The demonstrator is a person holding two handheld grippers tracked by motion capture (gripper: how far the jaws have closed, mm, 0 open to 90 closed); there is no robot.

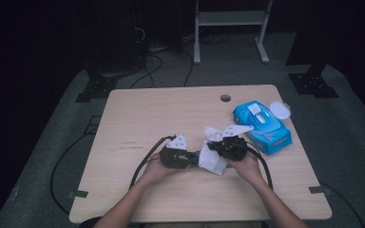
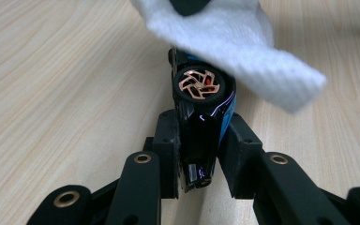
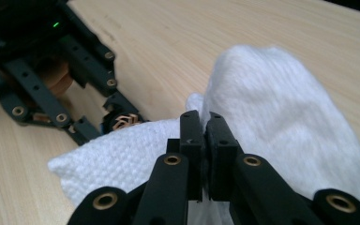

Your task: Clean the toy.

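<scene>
From above, the left tongs (image 1: 193,157) sit near the middle of the pale wooden table (image 1: 138,118) and the right tongs (image 1: 212,146) just beside them at about two o'clock, with a crumpled white woven cloth (image 1: 212,161) bunched between the two; the small dark thing in the left tongs is too small there to make out. The left gripper view settles it: the left tongs (image 2: 201,140) are pinching a small black toy car with a copper-spoked wheel and blue trim (image 2: 201,117), held on its side with the wheel facing the camera, both pads pressed on its body. The cloth (image 2: 234,42) lies over the car's far end at twelve o'clock, touching it. The right gripper view shows the right tongs (image 3: 204,145) pressed together on a fold of the cloth (image 3: 281,117), which billows up at two o'clock; at ten o'clock the left tongs (image 3: 117,117) and the copper wheel of the car (image 3: 124,123) peek out at the cloth's edge. On the high view a bright blue soft pack of wipes with a white flip lid (image 1: 262,124) lies at two o'clock from the tongs, near but apart, close to the table's right edge. The left half of the table is bare wood, as is the strip toward the far edge with its round cable hole (image 1: 225,98).
</scene>
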